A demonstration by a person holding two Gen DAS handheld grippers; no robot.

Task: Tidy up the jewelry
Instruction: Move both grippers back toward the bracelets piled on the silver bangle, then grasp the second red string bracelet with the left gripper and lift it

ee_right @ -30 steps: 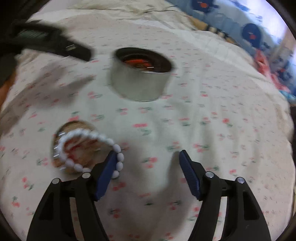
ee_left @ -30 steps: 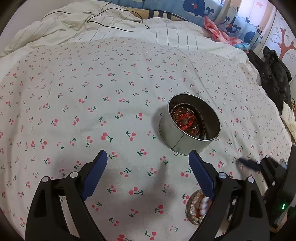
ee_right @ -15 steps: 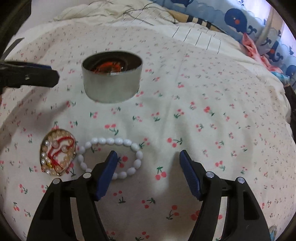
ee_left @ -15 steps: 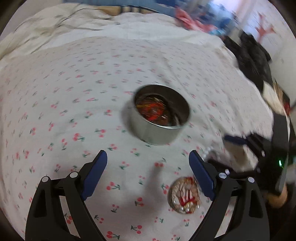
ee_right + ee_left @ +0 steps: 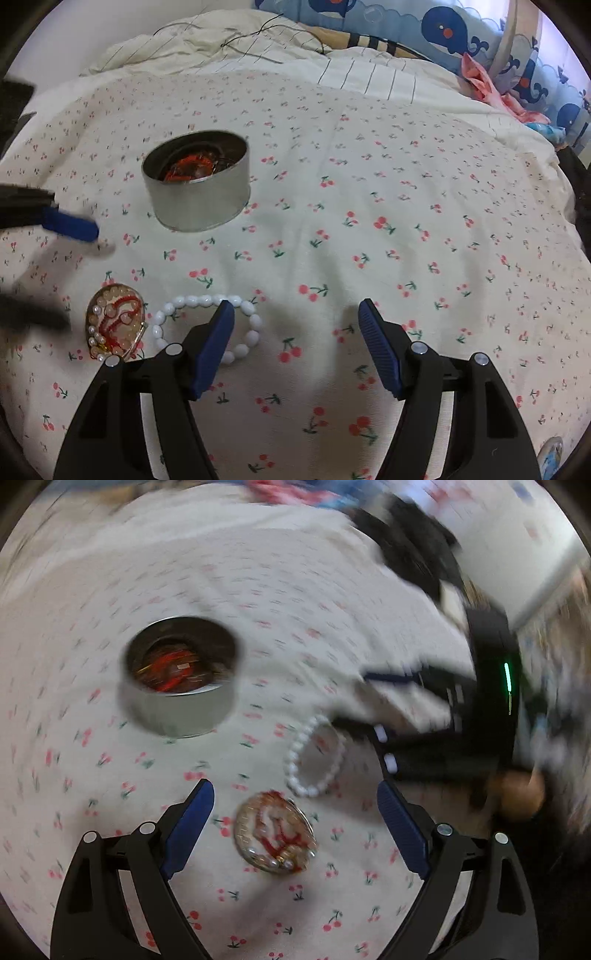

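A round metal tin (image 5: 179, 677) (image 5: 197, 181) with red and dark jewelry inside stands on the cherry-print bedsheet. A white bead bracelet (image 5: 314, 757) (image 5: 207, 328) lies flat on the sheet beside an oval gold hair clip with pearls and red thread (image 5: 275, 836) (image 5: 114, 325). My left gripper (image 5: 295, 823) is open and empty, with the clip between its fingers. My right gripper (image 5: 295, 332) is open and empty; its left finger (image 5: 214, 343) covers part of the bracelet. The left wrist view is blurred.
A striped duvet with black cables (image 5: 258, 44) and whale-print pillows (image 5: 443, 33) lie at the far end of the bed. Dark clothing (image 5: 413, 550) sits off the bed's right side. The cherry-print sheet (image 5: 406, 221) spreads to the right of the tin.
My left gripper has swung right and down, so the clip now lies between its fingers. My right gripper has shifted right and closer over the bracelet. Both stay open.
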